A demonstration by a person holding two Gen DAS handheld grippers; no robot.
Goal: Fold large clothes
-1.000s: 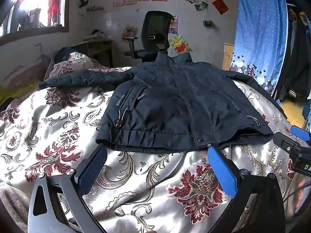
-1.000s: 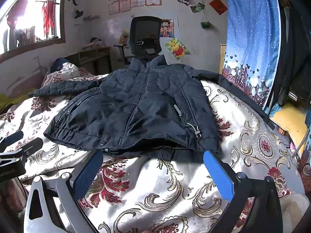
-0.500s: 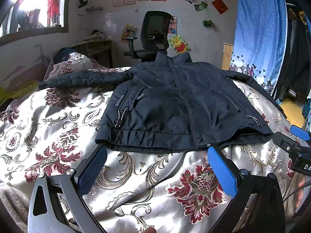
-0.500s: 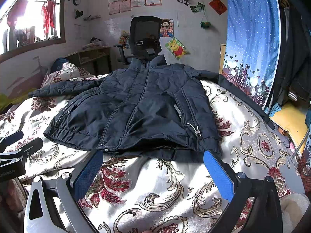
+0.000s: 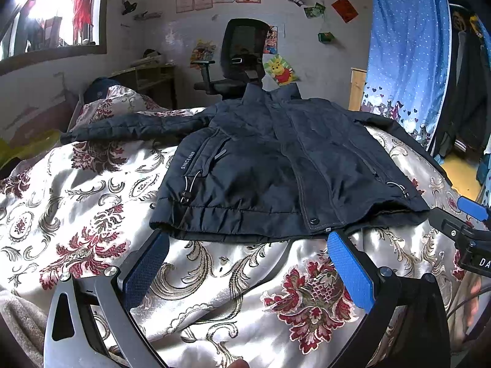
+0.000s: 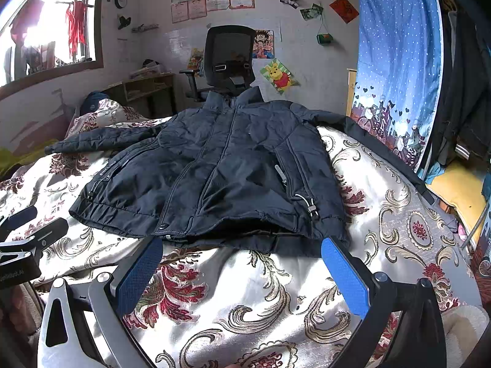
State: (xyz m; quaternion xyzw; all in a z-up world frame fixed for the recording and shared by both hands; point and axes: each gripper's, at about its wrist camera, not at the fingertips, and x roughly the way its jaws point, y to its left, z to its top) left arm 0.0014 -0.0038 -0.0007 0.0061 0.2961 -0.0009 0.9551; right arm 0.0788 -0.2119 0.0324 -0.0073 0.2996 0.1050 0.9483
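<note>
jacket (image 5: 270, 165) is laid flat collar-away, hem just ahead of both wide-open, empty tongs, left gripper (image 5: 245, 260) by its left half, right gripper (image 6: 242, 263) by the right

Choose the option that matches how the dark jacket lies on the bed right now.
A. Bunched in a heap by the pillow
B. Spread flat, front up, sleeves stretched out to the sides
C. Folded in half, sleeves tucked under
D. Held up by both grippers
B: the jacket lies flat on the bedspread, zip side up, sleeves out sideways; both grippers, left and right, are open and clear of it.
</note>
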